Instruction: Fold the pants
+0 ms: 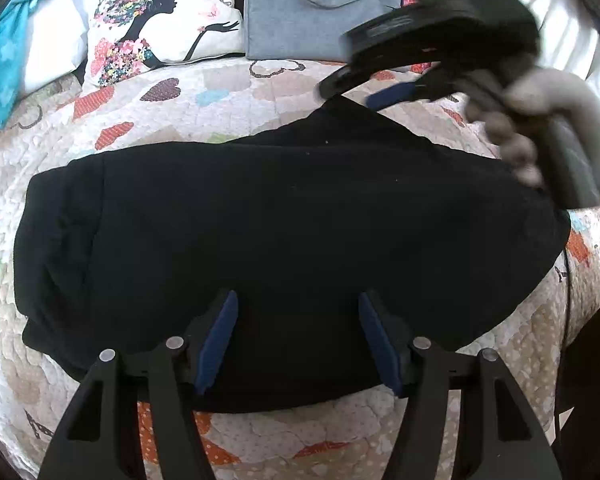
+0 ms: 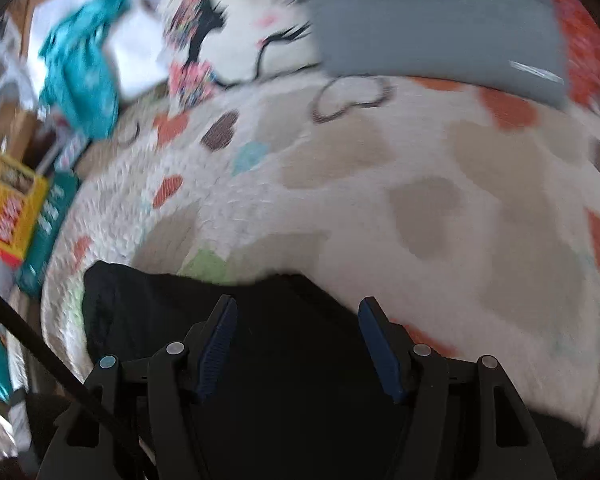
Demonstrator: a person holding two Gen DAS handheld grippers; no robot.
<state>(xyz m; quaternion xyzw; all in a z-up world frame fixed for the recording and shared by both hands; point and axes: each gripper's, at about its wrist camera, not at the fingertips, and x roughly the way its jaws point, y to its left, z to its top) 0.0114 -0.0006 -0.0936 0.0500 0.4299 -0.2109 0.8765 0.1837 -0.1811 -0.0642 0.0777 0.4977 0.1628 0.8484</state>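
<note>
The black pants (image 1: 276, 240) lie folded in a wide bundle on the heart-patterned quilt (image 1: 220, 92). My left gripper (image 1: 298, 304) is open and empty, hovering over the near edge of the bundle. My right gripper (image 1: 356, 92) shows blurred in the left wrist view at the pants' far right corner, its jaws apart, with no cloth seen between them. In the right wrist view the right gripper (image 2: 298, 308) is open over the pants (image 2: 260, 340), which fill the lower part of that blurred frame.
A white pillow with a woman's silhouette (image 1: 160, 28), a grey bag (image 1: 300, 12) and a teal cloth (image 1: 8, 52) lie at the far side of the bed. A yellow box (image 2: 8, 208) and a teal box (image 2: 48, 228) sit beyond the bed's left edge.
</note>
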